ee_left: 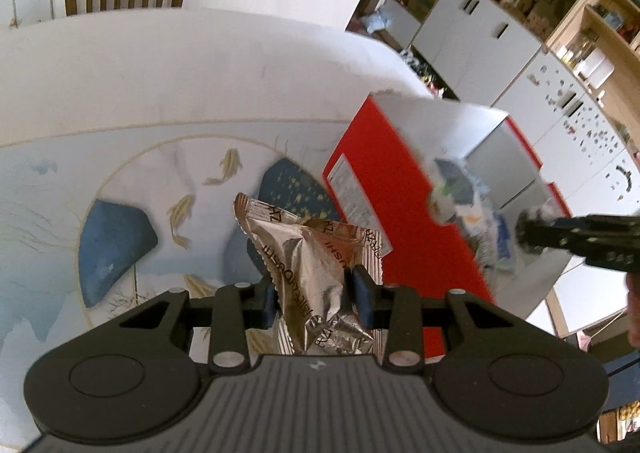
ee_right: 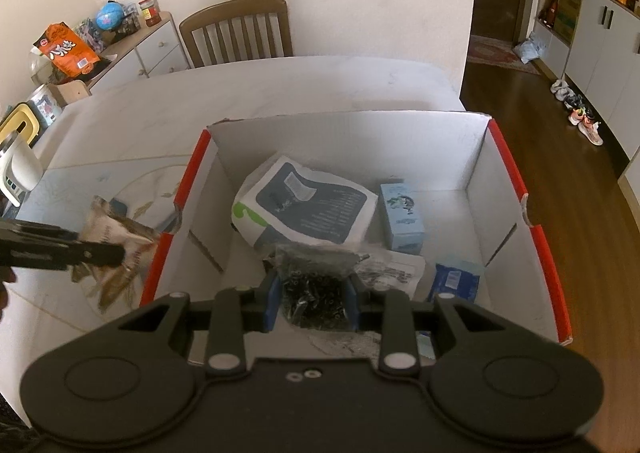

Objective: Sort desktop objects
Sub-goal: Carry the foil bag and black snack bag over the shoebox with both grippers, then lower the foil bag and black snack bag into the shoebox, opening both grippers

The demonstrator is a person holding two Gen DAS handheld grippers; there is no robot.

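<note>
Left gripper [ee_left: 312, 295] showed a matte black ribbed body, two round side discs, silver rivets and blue-padded fingers [ee_left: 362, 293]. Right gripper [ee_right: 310, 299] matched: black linkage arms, silver rivets, blue pads, two small screws at centre.

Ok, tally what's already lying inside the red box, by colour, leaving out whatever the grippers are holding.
In the red box:
White and grey-blue packet: 1
Light blue carton: 1
Blue pack: 1
White printed sheet: 1
Total: 4

White table [ee_right: 320, 85]: I see a fish-print mat [ee_left: 132, 181] and a red open box [ee_right: 516, 173] resting on it.
</note>
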